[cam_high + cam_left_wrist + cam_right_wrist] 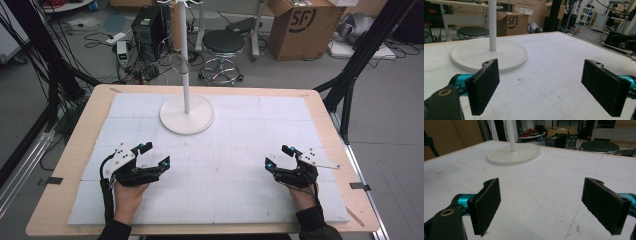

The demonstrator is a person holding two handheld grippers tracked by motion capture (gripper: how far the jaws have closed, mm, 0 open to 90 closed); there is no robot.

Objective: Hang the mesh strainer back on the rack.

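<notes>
White stand [186, 114] sits at the far middle of the tabletop [240, 165], its round base flat on the gridded mat and its pole upright. It is the thing nearest my grippers, and I judge the work barely begun: nothing is lifted or touched, so everything is left to do.

My left gripper [154, 155] rests low near the front left, and my right gripper [277, 156] mirrors it at the front right; both are well apart from the stand. Each hand grips from behind with the wrist low, and both aim inward toward the base.

In the left gripper view my fingers [483, 88] are spread wide with bare mat between them. In the right gripper view my fingers [486, 203] gape just as wide, holding nothing.
</notes>
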